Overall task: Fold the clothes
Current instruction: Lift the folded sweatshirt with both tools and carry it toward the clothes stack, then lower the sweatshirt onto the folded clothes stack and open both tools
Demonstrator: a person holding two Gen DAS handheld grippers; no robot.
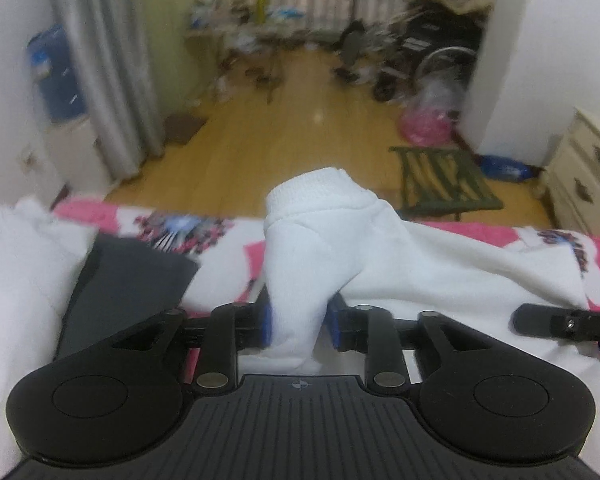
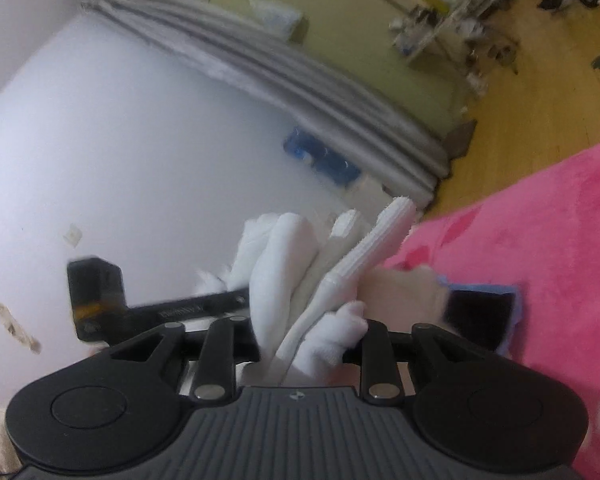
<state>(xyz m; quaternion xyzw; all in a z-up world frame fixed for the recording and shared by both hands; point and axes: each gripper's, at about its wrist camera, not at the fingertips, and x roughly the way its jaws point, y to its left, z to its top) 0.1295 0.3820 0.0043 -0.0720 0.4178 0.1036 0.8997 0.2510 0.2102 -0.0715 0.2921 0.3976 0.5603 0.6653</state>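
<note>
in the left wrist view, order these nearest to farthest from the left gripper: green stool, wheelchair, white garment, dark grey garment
1. white garment, clamped in the left gripper
2. dark grey garment, on the bed to the left
3. green stool, on the floor beyond the bed, right
4. wheelchair, far across the room, upper right

White fleece garment point(image 1: 440, 264), soft and thick, spread rumpled over a pink patterned blanket point(image 1: 480, 232). One ribbed cuff point(image 1: 308, 192) lifted upright at centre, pinched below. In the right wrist view, bunched folds and a ribbed hem point(image 2: 372, 248) raised, tilted right.
</note>
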